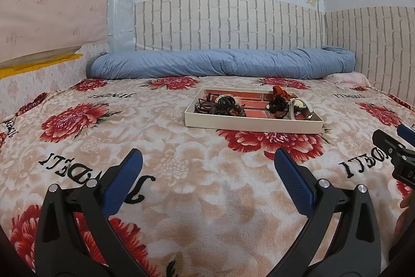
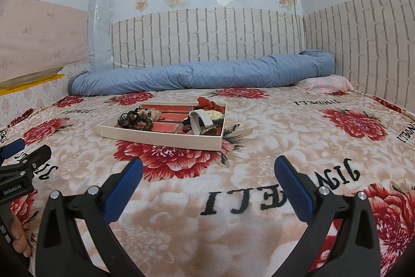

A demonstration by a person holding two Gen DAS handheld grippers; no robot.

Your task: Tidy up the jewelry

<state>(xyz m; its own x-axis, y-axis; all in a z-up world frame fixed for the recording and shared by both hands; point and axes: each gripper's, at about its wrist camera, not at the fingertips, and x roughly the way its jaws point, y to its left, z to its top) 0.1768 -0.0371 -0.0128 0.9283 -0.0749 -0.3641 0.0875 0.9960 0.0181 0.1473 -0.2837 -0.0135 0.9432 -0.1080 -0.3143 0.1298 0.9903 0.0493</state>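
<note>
A shallow white tray (image 1: 253,125) with red compartments lies on the flowered blanket; it also shows in the right wrist view (image 2: 160,140). It holds dark bead bracelets (image 1: 226,105) at its left end, an orange scrunchie (image 1: 281,91) and a white watch band (image 2: 196,121) at its right end. My left gripper (image 1: 207,160) is open and empty, well short of the tray. My right gripper (image 2: 207,168) is open and empty, short of the tray's right corner. Each gripper shows at the edge of the other's view.
The bed is covered by a beige blanket with red flowers (image 1: 75,118). A rolled blue quilt (image 1: 220,64) lies along the brick-pattern wall at the back. A pink pillow (image 2: 326,83) lies in the far right corner.
</note>
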